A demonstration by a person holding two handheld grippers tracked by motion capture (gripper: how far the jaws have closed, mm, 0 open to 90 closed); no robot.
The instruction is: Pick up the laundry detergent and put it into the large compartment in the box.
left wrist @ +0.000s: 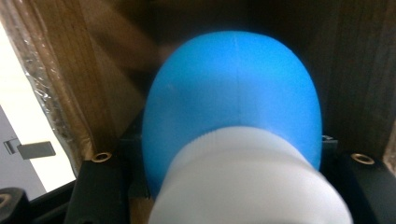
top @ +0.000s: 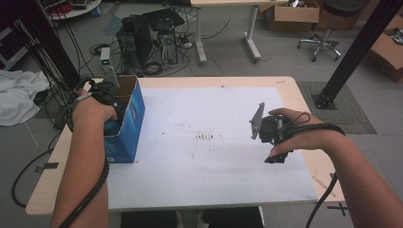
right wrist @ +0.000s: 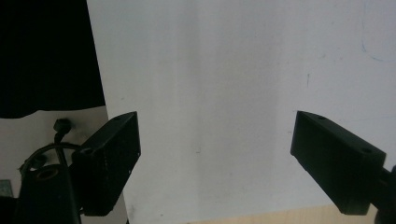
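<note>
A blue cardboard box (top: 124,124) with an open top stands at the table's left edge. My left gripper (top: 107,97) reaches down into it. In the left gripper view a smooth, rounded blue object (left wrist: 233,84) with a ribbed white end (left wrist: 247,182) sits between the jaws, which are shut on it, and the box's brown inner walls (left wrist: 93,70) surround it. My right gripper (top: 271,137) hovers over the right part of the white sheet (top: 209,137). Its jaws (right wrist: 217,158) stand open with nothing between them.
The white sheet covers most of the wooden table (top: 294,90). On the floor beyond are a computer tower (top: 142,40) with cables, cardboard boxes (top: 292,14) and a stool (top: 328,33). A black post (top: 356,52) rises at the right and a white cloth (top: 19,95) lies at the left.
</note>
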